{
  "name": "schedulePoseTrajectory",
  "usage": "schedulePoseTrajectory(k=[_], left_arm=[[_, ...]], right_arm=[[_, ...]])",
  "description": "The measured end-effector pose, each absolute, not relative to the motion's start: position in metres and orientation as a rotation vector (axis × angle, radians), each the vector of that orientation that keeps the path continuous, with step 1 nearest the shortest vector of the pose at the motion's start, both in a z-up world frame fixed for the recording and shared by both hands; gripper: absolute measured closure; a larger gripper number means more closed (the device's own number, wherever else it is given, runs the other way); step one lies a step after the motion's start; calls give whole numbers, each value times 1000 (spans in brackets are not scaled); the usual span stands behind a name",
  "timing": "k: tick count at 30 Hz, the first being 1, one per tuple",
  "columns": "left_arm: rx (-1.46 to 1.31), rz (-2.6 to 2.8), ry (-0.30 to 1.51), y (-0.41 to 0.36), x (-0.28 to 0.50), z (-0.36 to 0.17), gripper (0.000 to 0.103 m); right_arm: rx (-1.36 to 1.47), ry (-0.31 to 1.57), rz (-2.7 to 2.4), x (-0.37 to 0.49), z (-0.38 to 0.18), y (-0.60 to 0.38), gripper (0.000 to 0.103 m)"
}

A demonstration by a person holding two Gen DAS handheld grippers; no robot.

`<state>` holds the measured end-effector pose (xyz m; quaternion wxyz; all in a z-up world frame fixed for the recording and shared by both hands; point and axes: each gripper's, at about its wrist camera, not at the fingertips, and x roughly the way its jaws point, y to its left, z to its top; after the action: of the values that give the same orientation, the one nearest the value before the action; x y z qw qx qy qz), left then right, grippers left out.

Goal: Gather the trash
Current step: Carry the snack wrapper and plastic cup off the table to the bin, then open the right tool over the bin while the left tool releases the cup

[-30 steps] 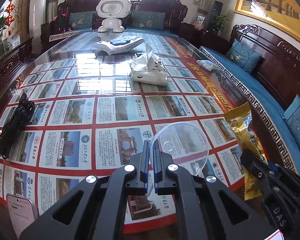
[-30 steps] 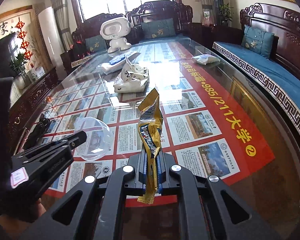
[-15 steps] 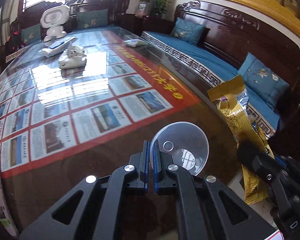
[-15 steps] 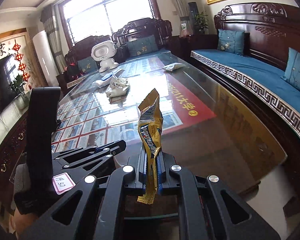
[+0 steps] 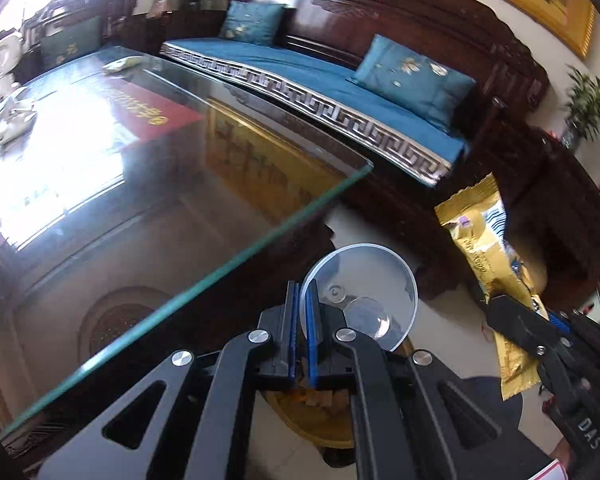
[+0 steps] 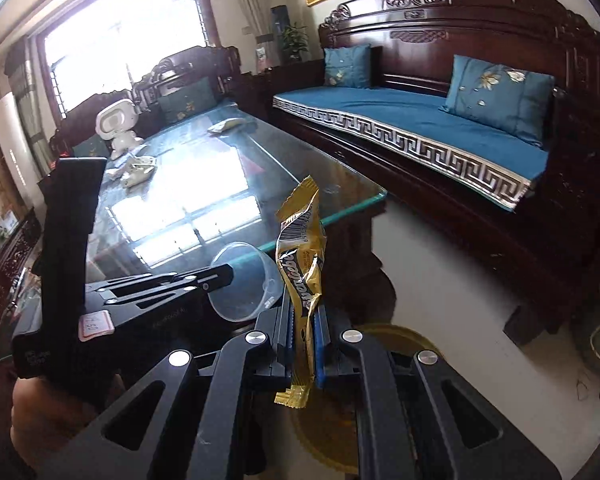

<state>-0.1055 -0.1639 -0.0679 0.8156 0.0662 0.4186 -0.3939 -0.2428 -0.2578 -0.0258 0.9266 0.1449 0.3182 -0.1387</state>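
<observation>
Right claw (image 6: 303, 322) — gold wrapper (image 6: 300, 264) upright, lengthwise

Glass-topped table (image 6: 204, 200), carved wooden sofa (image 6: 480, 68), blue cushions (image 6: 500, 96), bright window (image 6: 120, 40), seemingly tiled floor (image 6: 440, 292)

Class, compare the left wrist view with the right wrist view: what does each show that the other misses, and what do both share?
Only the left wrist view: the left gripper seen head-on, shut on the rim of the clear plastic cup, and a potted plant at far right.

Only the right wrist view: the bright window, the white air conditioner, and the person's hand holding the left tool.

Both: the glass table, blue-cushioned wooden sofa, gold wrapper pinched in the right gripper, white robot toy, and a yellow bin below.
</observation>
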Motion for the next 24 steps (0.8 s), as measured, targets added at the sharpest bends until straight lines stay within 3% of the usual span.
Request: schedulePoseTrajectory(k=[7, 10, 11, 24], left_arm=[[236, -914, 945, -191, -141, -94, 99], [272, -925, 958, -200, -147, -104, 99], [286, -932, 960, -204, -152, -105, 98], [340, -967, 990, -232, -166, -123, 98]], right_arm=[[365, 813, -406, -262, -96, -286, 94], [409, 882, -456, -266, -122, -299, 82], [428, 896, -479, -267, -129, -305, 72], [482, 774, -500, -288, -103, -325, 70]])
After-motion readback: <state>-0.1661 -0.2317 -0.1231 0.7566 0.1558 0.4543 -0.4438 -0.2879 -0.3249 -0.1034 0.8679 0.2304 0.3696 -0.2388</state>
